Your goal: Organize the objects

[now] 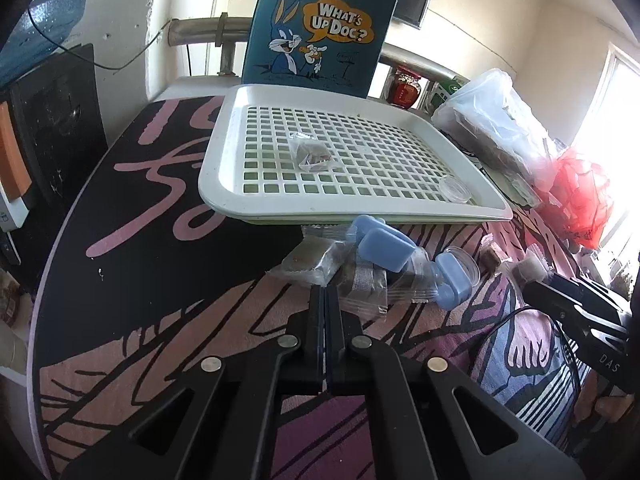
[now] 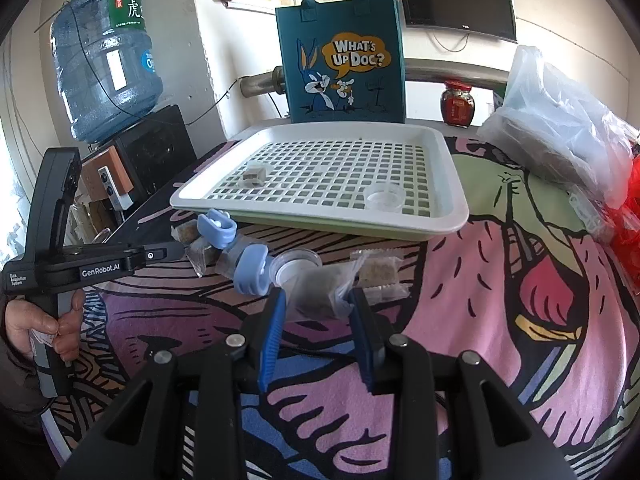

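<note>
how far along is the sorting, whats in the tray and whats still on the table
Early on. Done: one wrapped snack packet and a clear round lid lie in the white tray. In hand: the right gripper is closed on another packet; the left gripper is shut at the pile's edge. Left: several packets, blue clips and a clear cup on the table.

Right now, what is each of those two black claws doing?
Left gripper: closed, nothing visibly clamped between its fingers.
Right gripper: closed on a clear plastic packet of brown cubes.
</note>
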